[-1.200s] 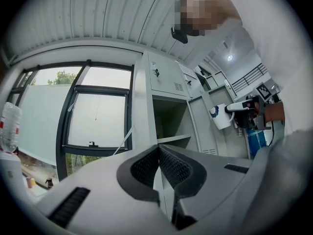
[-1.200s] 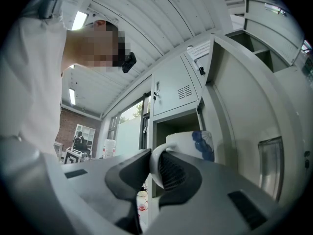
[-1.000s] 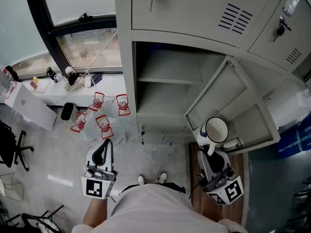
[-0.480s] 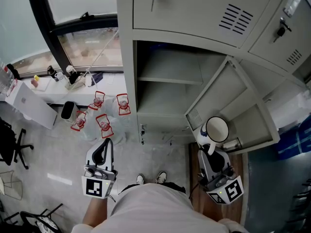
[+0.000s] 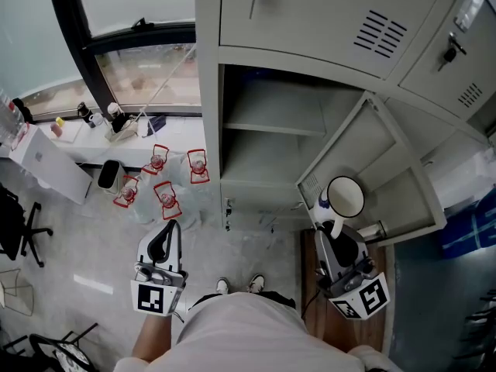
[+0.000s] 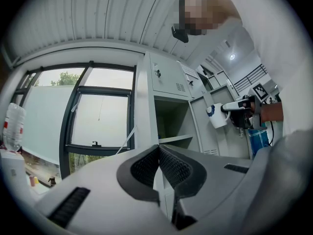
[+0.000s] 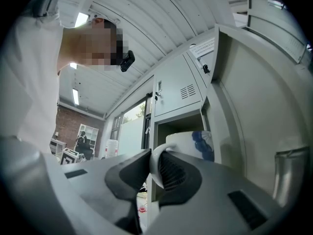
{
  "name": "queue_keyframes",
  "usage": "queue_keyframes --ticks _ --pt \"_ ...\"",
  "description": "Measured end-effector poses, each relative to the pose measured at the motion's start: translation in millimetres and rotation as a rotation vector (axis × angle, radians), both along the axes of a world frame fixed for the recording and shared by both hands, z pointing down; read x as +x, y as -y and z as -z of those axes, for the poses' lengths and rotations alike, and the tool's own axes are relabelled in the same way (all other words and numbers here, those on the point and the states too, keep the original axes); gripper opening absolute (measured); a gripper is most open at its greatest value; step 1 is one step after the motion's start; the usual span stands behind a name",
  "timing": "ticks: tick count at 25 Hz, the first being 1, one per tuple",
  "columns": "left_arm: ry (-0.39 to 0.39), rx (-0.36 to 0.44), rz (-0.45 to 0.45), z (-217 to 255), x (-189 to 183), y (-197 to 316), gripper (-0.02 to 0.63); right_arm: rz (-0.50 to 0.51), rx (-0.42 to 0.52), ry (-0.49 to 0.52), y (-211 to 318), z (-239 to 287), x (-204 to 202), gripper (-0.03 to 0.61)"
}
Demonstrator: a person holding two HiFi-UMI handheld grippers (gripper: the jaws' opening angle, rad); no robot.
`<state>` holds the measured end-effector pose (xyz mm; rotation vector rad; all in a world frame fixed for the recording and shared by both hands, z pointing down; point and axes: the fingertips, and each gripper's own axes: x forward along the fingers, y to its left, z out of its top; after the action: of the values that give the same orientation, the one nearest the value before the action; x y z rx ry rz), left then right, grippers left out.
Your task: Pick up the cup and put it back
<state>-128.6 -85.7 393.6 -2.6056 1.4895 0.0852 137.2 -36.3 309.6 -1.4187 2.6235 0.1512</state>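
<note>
A white cup (image 5: 344, 198) with a blue mark hangs in the air in front of the open locker (image 5: 271, 138), next to its swung-out door (image 5: 372, 169). My right gripper (image 5: 332, 229) is shut on the cup's handle; in the right gripper view the handle (image 7: 157, 166) is pinched between the pads and the cup body (image 7: 193, 143) sits beyond them. From the left gripper view the cup (image 6: 215, 115) shows far to the right. My left gripper (image 5: 165, 239) hangs low at the left, away from the locker, shut with nothing between its pads (image 6: 158, 166).
The locker has a bare shelf (image 5: 273, 127) and a lower floor inside. Shut locker doors (image 5: 310, 14) are above and to the right. Water jugs with red caps (image 5: 167, 180) stand on the floor at the left by a window (image 5: 132, 68). A person's shoes (image 5: 240, 285) are below.
The cup and right gripper have shifted slightly up and toward the locker. The left gripper has stayed in place.
</note>
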Motion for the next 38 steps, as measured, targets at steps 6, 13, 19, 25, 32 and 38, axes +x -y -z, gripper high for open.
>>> queue_keyframes --ticks 6,13,19,25,32,38 --pt "-0.023 0.027 -0.005 5.7 3.0 -1.4 0.021 0.038 0.031 -0.008 26.7 8.0 -14.3 0.054" --pt "-0.02 0.005 0.007 -1.9 -2.8 -6.2 0.021 0.053 0.074 -0.007 62.0 24.9 -24.5 0.054" --pt "-0.019 -0.005 0.015 -1.5 -2.9 -6.9 0.021 0.066 0.102 0.005 97.6 36.1 -34.9 0.054" --pt "-0.015 -0.006 0.027 -3.3 -4.7 -9.9 0.021 0.092 0.117 -0.031 130.7 38.8 -50.1 0.054" --pt "-0.021 0.002 0.041 -0.8 -6.2 -11.8 0.021 0.115 0.08 0.006 174.2 33.9 -56.9 0.054" --pt "-0.008 -0.024 0.058 -0.1 -7.0 -10.4 0.021 0.123 0.051 0.004 202.9 27.6 -58.1 0.054"
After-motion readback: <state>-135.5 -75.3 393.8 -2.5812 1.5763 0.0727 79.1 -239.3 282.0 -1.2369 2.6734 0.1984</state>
